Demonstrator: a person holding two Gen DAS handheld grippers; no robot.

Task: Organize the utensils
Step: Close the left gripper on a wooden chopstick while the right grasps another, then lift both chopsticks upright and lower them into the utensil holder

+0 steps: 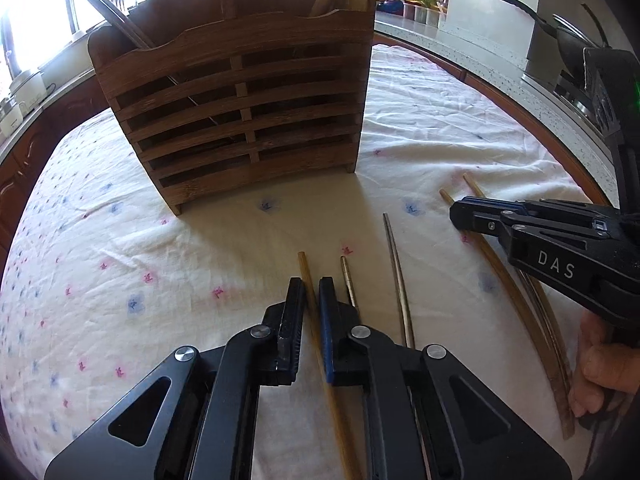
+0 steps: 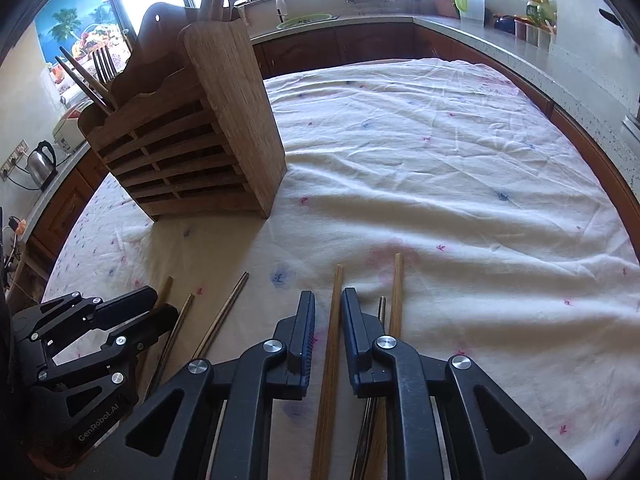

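Left wrist view: the left gripper (image 1: pixel 309 300) has its jaws drawn narrow on a wooden chopstick (image 1: pixel 310 292) that lies on the cloth-covered tabletop (image 1: pixel 120 264), the stick running between the two pads. Just to its right lie a short metal chopstick (image 1: pixel 347 280) and a longer metal chopstick (image 1: pixel 396 264). Farther right, the right gripper (image 1: pixel 456 210) comes in from the side over a pair of wooden chopsticks (image 1: pixel 516 300), with a hand (image 1: pixel 596 364) below it. A slatted wooden utensil holder (image 1: pixel 248 108) stands upright behind, already carrying several utensils.

Right wrist view: the right gripper (image 2: pixel 328 308) has its jaws narrow around another wooden chopstick (image 2: pixel 335 304), clamped between the pads. A second wooden chopstick (image 2: pixel 397 292) lies just to the right, outside the jaws, with a thin metal piece (image 2: pixel 382 308) between it and the gripper. At the left, the left gripper (image 2: pixel 160 308) sits over its stick, two metal chopsticks (image 2: pixel 224 312) beside it. The holder (image 2: pixel 200 140) stands to the upper left, forks (image 2: pixel 103 65) rising from it.
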